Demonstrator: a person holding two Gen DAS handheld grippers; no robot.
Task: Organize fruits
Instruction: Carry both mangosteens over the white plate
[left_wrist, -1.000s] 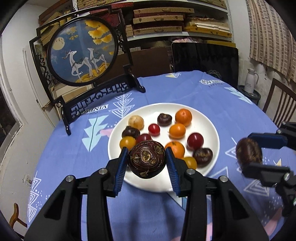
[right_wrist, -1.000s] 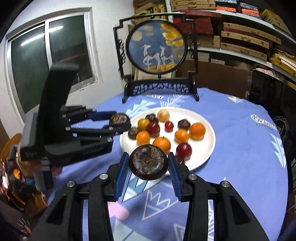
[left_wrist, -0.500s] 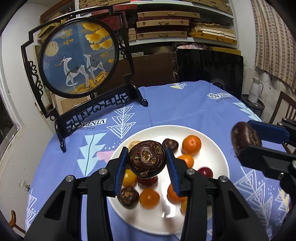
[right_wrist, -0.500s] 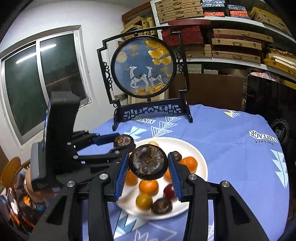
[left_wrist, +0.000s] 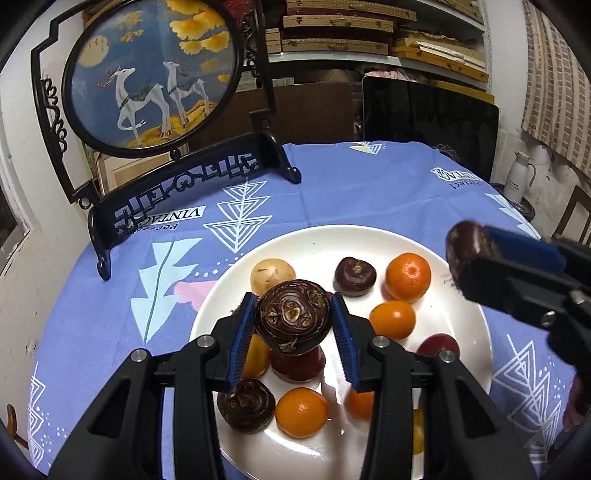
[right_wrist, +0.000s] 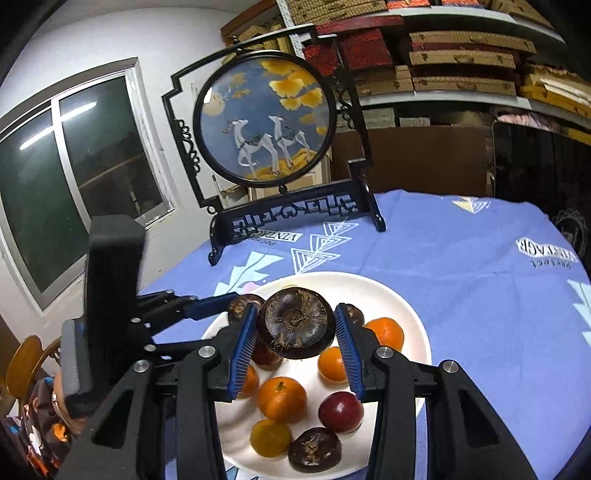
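Through the left wrist camera I saw my left gripper (left_wrist: 293, 328) clamped on a dark purple mangosteen (left_wrist: 293, 319), its blue pads pressing both sides, held above the middle of the white plate (left_wrist: 314, 243). The plate sat on the blue patterned tablecloth (left_wrist: 369, 192), and its near rim was cut off by the gripper's black arms. On it I could pick out a pale yellowish fruit (left_wrist: 272, 274) toward the far left, a second mangosteen (left_wrist: 354, 276) and an orange (left_wrist: 408, 276) along the far side, and another dark fruit (left_wrist: 245, 404) near the left rim. Several fruits under my fingers were half hidden, so I could not count them. At the right edge the right gripper (left_wrist: 471, 254) came in blurred, pinching a dark fruit (left_wrist: 461, 247) over the plate's right rim. A round deer screen (left_wrist: 153, 74) stood at the table's far left edge.

Through the right wrist camera my right gripper (right_wrist: 295, 332) was closed on another mangosteen (right_wrist: 295, 323), bottom toward the lens, above the plate's (right_wrist: 413, 314) far-left part. The left gripper (right_wrist: 236, 306) reached in from the left; its held fruit (right_wrist: 242, 304) showed only as a sliver behind mine. Oranges, a red fruit (right_wrist: 340, 411) and a dark one (right_wrist: 314, 448) lay at the near rim, partly masked by my fingers.
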